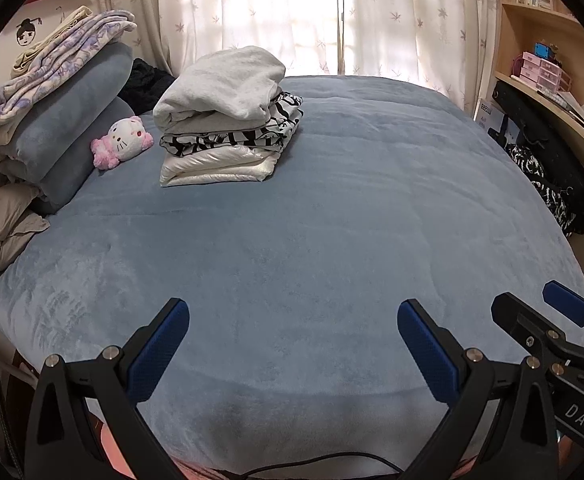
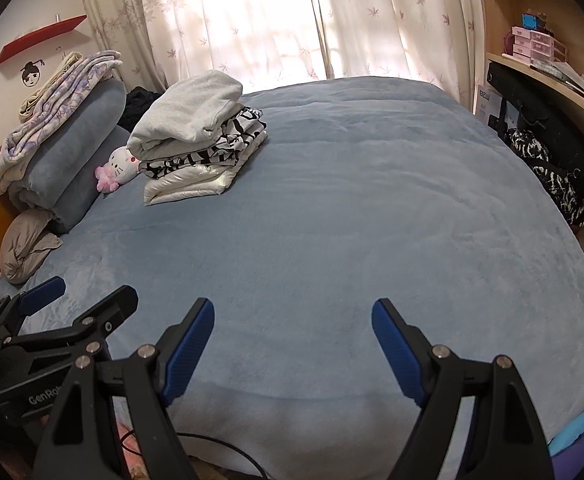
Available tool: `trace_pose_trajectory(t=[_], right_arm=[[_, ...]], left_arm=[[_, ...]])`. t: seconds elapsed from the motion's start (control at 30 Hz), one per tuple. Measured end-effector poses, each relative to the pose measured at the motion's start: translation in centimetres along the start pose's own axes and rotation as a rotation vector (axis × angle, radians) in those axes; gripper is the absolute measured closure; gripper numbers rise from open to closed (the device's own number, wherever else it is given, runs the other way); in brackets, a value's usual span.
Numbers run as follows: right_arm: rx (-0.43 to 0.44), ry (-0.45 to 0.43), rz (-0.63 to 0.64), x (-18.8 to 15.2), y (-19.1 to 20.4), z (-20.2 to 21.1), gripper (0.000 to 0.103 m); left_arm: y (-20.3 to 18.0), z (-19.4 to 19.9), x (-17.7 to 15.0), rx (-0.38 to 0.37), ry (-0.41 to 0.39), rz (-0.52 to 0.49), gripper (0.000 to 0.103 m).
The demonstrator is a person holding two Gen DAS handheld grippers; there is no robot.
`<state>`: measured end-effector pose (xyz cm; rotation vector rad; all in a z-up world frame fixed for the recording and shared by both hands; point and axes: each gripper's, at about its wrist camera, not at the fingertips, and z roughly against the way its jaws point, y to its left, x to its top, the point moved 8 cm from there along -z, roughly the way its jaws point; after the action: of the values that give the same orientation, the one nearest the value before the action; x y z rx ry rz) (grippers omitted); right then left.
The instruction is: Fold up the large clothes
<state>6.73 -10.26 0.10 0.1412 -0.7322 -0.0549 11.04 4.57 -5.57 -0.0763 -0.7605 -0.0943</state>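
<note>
A stack of folded clothes (image 1: pixel 228 116) sits in the upper left of the frame on the bed (image 1: pixel 332 220), whose blue cover lies bare in the middle. The left tool (image 1: pixel 292 336) and right tool (image 2: pixel 292 332) hover spread and empty at the lower edge. Folding looks largely done; dark clothes (image 1: pixel 548 184) at the right edge may remain.

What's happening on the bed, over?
Left tool open, empty. Right tool open, empty. Folded stack of grey, zebra-print and white clothes sits far left on blue fleece bedcover. Nothing in the way.
</note>
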Motion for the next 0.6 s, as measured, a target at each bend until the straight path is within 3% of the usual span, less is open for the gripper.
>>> trace_pose_trajectory(t=[0.6], right_arm=[[0.006, 0.001, 0.002, -0.05, 0.02, -0.05, 0.022]], left_arm=[[0.00, -0.10, 0.03, -0.003, -0.001, -0.007, 0.000]])
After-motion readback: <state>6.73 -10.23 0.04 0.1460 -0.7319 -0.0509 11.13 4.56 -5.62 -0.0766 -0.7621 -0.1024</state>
